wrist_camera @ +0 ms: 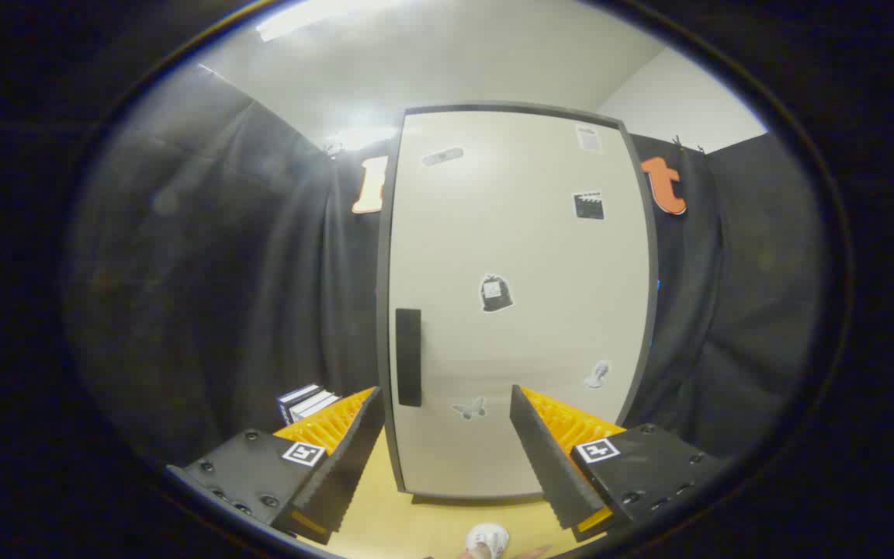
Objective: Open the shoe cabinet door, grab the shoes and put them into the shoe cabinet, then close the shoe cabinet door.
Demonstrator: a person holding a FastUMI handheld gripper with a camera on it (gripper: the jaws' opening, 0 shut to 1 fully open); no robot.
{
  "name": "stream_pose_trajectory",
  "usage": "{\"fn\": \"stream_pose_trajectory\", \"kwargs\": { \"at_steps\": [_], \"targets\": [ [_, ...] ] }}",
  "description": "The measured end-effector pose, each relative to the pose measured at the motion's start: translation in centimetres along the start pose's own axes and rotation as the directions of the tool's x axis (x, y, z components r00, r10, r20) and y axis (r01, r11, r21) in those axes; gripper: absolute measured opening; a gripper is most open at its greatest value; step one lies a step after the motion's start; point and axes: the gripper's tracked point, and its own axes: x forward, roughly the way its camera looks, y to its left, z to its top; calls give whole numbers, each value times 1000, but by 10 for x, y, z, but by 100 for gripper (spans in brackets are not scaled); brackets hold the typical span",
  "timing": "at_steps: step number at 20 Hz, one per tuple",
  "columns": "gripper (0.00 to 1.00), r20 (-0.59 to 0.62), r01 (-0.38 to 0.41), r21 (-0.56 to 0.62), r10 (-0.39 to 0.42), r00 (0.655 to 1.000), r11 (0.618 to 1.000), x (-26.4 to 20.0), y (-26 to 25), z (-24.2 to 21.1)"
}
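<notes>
The shoe cabinet [524, 310] stands upright ahead of me on a wooden surface, its pale door closed and dotted with small stickers. A dark vertical handle [408, 357] sits on the door's left side, low down. My gripper [447, 404] is open, both fingers spread wide with nothing between them. The left finger tip is just left of and below the handle, a short way in front of the door. A small part of a white shoe [487, 537] shows beneath me, between the fingers.
Black cloth walls close in on both sides of the cabinet. Several stacked books [306, 402] lie on the wooden surface [416, 520] left of the cabinet, behind the left finger. A pale ceiling with a strip light is overhead.
</notes>
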Motion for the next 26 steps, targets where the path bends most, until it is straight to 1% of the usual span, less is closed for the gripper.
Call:
{"fn": "stream_pose_trajectory", "kwargs": {
  "at_steps": [3,6,15,21,26],
  "targets": [
    [100,12,-12,-30,12,1000,999,4,8,2],
    [100,17,-15,-20,15,1000,1000,5,4,4],
    [100,16,8,-1,-8,1000,1000,14,-5,5],
    [100,15,9,6,-9,1000,1000,16,-6,5],
    [100,12,-6,2,6,1000,1000,18,-6,4]
  ]
}}
